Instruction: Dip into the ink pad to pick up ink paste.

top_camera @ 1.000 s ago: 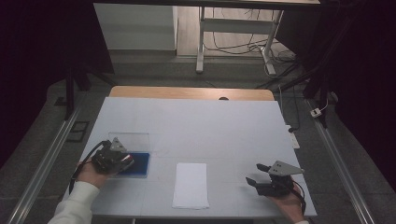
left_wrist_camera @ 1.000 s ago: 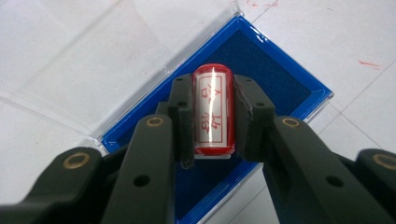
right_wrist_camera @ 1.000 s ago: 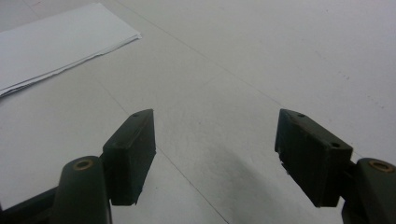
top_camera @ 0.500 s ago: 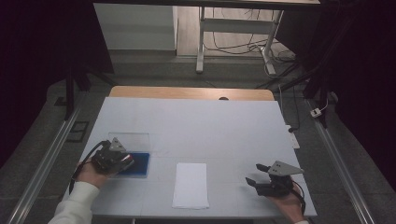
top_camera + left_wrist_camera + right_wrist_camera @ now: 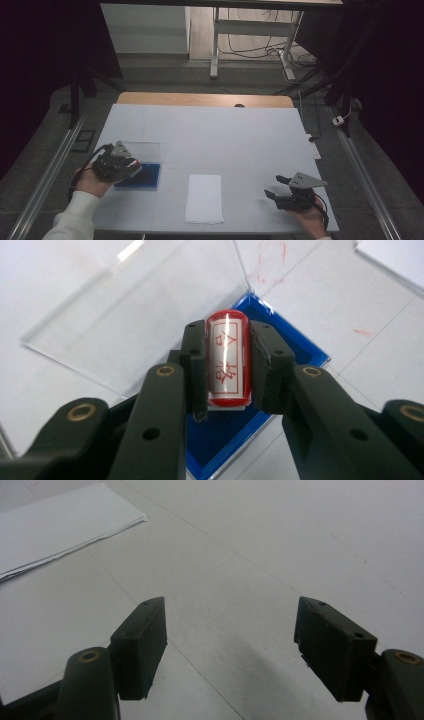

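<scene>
Jaws of our left gripper [image 5: 227,370] are clamped on a small red stamp [image 5: 228,362], a cylinder with a white label printed in red characters, and in the left gripper view we see one black jaw pressed against each of its long sides. We hold the stamp over a blue ink pad tray [image 5: 235,430], whose clear lid [image 5: 135,305] lies open flat on the table beyond it; we cannot tell whether the bottom of the stamp touches the blue surface. From the high view we see this gripper [image 5: 131,167] at the near left of the white table [image 5: 225,135], at the left edge of the blue tray [image 5: 142,176], with the transparent lid [image 5: 142,150] lying just behind it. A white sheet of paper [image 5: 204,198] lies near the front edge at the middle of the table, between our two hands. Our right gripper [image 5: 276,187] sits at the near right of the table, well apart from the paper, and in the right gripper view its jaws [image 5: 227,645] stand wide apart with nothing between them, over bare tabletop, with the corner of the paper [image 5: 65,525] farther off at the upper left.
</scene>
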Motion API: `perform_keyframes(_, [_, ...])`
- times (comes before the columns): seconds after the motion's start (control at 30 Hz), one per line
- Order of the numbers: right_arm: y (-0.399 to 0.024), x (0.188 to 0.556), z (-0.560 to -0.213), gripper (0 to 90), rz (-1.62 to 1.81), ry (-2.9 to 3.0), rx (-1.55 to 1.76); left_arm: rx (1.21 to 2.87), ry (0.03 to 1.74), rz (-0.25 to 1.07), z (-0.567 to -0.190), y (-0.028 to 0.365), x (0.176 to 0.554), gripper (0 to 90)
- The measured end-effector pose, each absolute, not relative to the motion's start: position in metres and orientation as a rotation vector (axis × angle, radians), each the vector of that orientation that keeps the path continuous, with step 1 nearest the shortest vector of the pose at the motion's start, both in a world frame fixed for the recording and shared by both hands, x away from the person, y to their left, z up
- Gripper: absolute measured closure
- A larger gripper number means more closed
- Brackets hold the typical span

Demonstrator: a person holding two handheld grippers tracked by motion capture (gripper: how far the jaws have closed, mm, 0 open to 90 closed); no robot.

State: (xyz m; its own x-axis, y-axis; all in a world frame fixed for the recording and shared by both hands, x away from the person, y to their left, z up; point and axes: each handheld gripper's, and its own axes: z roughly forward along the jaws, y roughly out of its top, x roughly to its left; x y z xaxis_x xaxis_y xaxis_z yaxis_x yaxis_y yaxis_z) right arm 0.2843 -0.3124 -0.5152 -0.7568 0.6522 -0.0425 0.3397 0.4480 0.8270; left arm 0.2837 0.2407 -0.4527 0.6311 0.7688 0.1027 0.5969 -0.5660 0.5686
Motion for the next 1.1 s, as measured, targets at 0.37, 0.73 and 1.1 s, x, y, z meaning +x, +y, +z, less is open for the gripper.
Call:
perform_keyframes(0.37, [-0.312,0.284,-0.516,29.4,1.221,2.355,0.836,2.323,1.159,0.409,-0.47,0.261,0.285,70.7])
perform_keyframes(0.73, [-0.312,0.284,-0.516,29.5,1.203,2.364,0.834,2.321,1.171,0.397,-0.478,0.262,0.288,70.6])
perform_keyframes(1.1, [-0.311,0.284,-0.516,29.7,1.194,2.37,0.83,2.338,1.186,0.363,-0.486,0.258,0.289,70.8])
